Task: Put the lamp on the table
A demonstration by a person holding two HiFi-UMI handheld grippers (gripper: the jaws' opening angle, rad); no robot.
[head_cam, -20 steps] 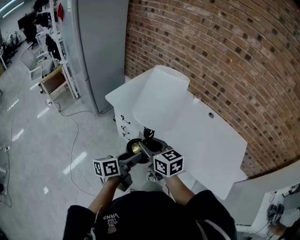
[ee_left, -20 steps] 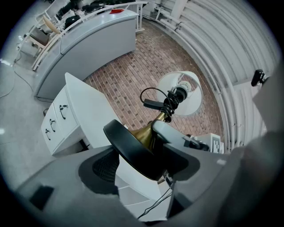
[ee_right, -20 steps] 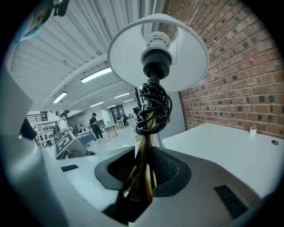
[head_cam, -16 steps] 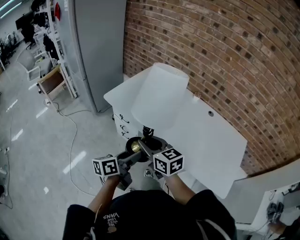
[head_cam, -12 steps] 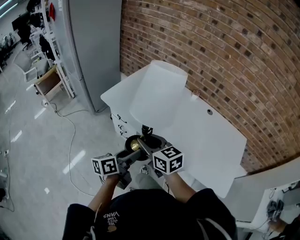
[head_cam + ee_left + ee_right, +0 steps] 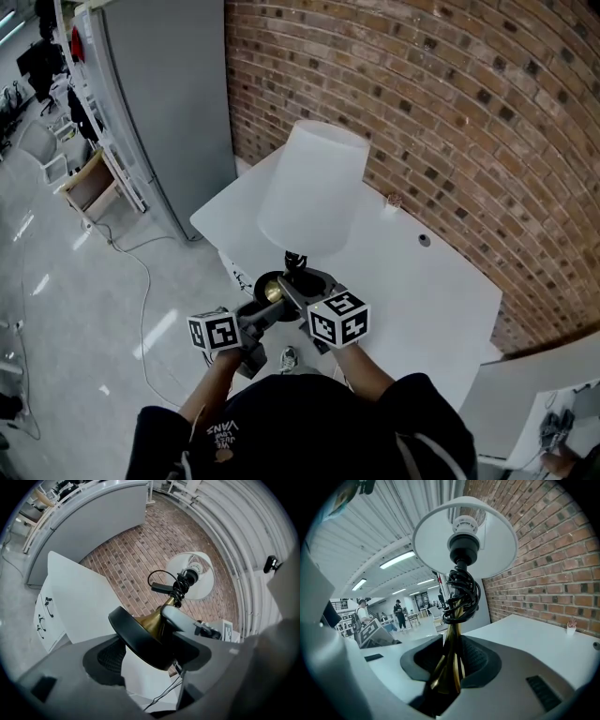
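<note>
I held the lamp tilted in the air, its white shade over the near part of the white table beside the brick wall. My left gripper was clamped on the black base. The right gripper was closed around the brass stem.

lamp seemingly over table edge, wall behind
</note>
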